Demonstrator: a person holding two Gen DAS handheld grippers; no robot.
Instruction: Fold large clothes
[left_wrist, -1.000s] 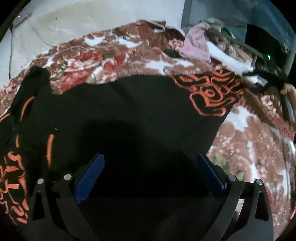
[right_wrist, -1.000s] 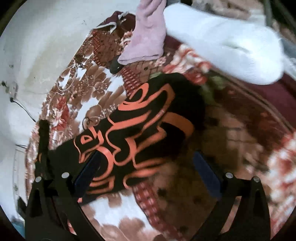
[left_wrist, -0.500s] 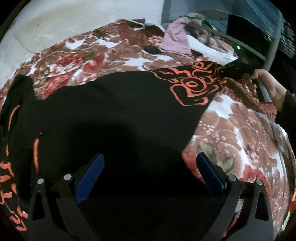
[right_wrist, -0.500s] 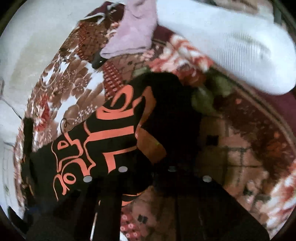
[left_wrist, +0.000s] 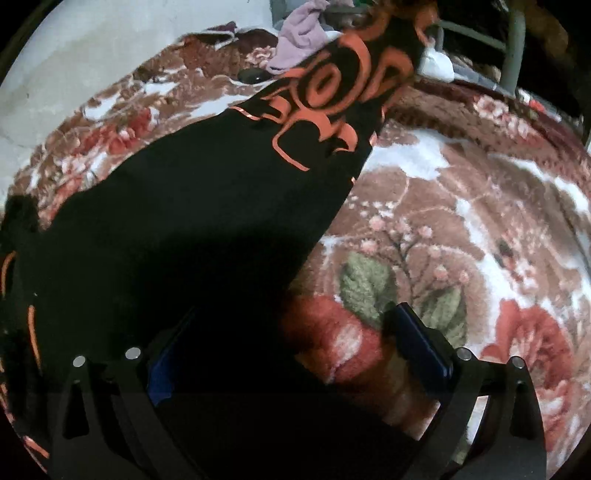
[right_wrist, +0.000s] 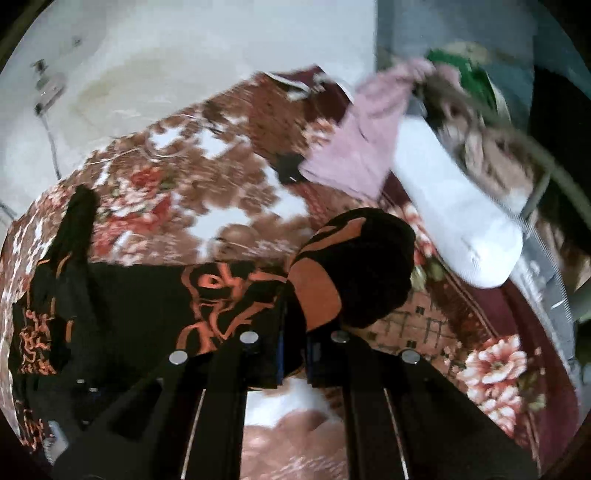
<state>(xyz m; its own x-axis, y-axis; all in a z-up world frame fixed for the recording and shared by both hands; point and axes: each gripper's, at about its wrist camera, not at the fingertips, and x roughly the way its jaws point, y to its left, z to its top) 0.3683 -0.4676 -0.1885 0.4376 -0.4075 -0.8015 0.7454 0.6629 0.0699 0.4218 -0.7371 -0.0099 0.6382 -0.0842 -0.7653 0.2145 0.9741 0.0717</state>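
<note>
A large black garment with orange patterns (left_wrist: 166, 221) lies spread on a floral blanket. Its patterned end (left_wrist: 332, 85) rises off the bed at the top of the left wrist view. My right gripper (right_wrist: 295, 350) is shut on that end, and the bunched black and orange cloth (right_wrist: 351, 266) bulges just beyond the fingertips. The rest of the garment (right_wrist: 122, 295) trails away to the left over the blanket. My left gripper (left_wrist: 291, 350) hangs open over the garment's near right edge. Its left finger (left_wrist: 166, 358) is above black cloth and its right finger (left_wrist: 421, 343) above the blanket.
The floral blanket (left_wrist: 461, 240) covers the bed. A pink cloth (right_wrist: 362, 147) and a white bundle (right_wrist: 461, 221) lie at the far side, with a small dark object (left_wrist: 253, 76) beside the pink cloth. A pale wall (right_wrist: 184, 55) and a metal rail (left_wrist: 513, 48) border the bed.
My right gripper went from open to shut on the garment's patterned end and lifted it off the bed. My left gripper, still open, shifted over the garment's right edge.
</note>
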